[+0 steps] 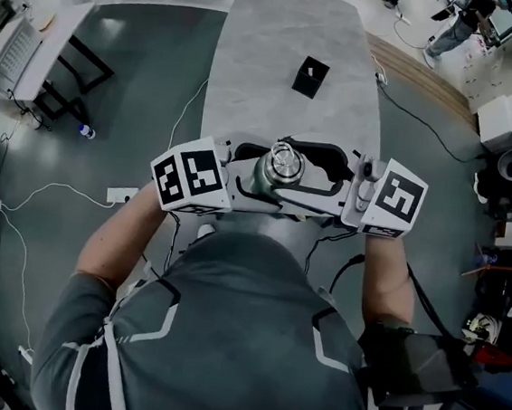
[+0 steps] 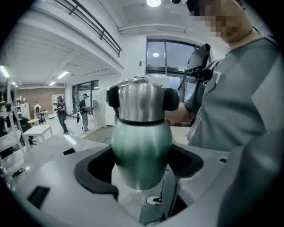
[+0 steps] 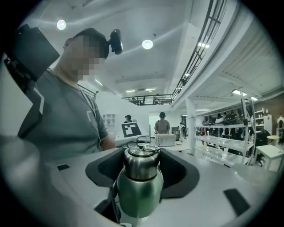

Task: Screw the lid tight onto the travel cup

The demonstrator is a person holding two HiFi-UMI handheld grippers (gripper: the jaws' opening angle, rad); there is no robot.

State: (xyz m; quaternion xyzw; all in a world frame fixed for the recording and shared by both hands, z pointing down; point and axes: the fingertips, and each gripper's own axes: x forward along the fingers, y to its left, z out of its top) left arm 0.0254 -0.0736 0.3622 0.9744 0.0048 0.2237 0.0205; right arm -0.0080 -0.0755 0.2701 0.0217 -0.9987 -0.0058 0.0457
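Torque should come from the right gripper (image 3: 142, 166), clamped on the lid (image 2: 141, 102), turning clockwise while the left gripper (image 2: 141, 164), clenched on the travel cup (image 3: 140, 195) at the table's (image 1: 281, 57) six o'clock edge, holds rigid.

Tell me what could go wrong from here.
1. The green rounded travel cup is held in mid-air by the left gripper, not resting on the grey table; a slip under twisting could drop it.
2. The right gripper pinches the smooth brushed-steel lid; its pads may skid, leaving it loose.
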